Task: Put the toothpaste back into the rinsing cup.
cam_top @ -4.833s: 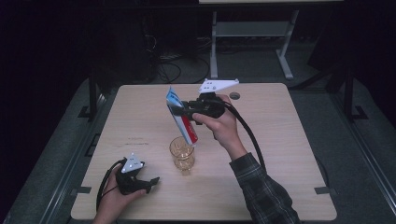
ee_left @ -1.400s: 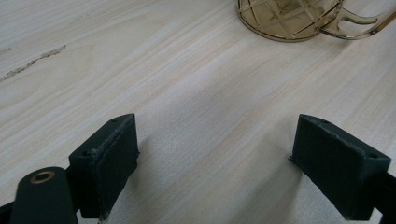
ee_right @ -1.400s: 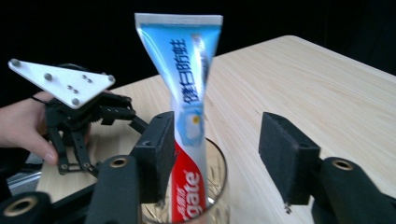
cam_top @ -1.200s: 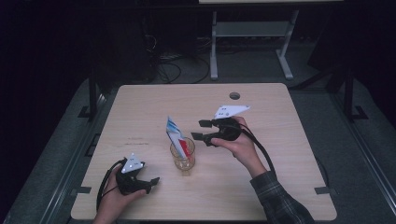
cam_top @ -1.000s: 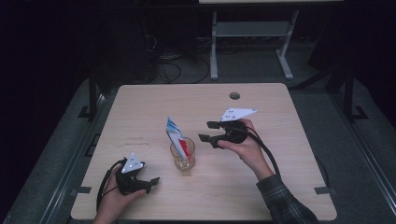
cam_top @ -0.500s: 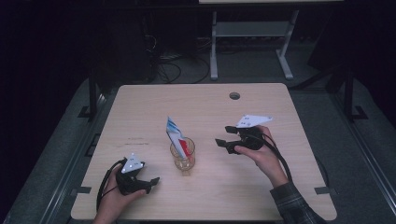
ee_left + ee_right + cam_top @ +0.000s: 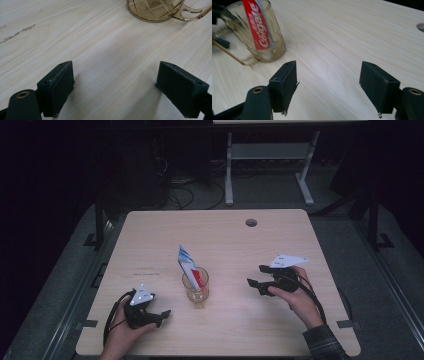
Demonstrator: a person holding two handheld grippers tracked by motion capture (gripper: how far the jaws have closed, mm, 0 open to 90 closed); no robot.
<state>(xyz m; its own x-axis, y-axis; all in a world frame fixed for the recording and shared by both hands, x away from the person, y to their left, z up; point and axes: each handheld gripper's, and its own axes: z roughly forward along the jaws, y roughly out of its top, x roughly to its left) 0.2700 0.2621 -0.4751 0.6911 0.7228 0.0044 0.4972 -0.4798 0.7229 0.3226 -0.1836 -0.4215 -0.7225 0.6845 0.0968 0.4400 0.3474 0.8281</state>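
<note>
Red-and-white toothpaste tube [image 7: 189, 266] now stands in the amber faceted glass mug [image 7: 195, 287] at mid-table. Right gripper [image 7: 256, 277], withdrawn well aside, jaws apart and empty: placement apparently complete. Left gripper [image 7: 161, 314] rests open nearby.

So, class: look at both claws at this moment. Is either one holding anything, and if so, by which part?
Nothing is held. The left claw and right claw are both open over bare table; the red-and-white toothpaste tube stands in the amber glass mug.
</note>
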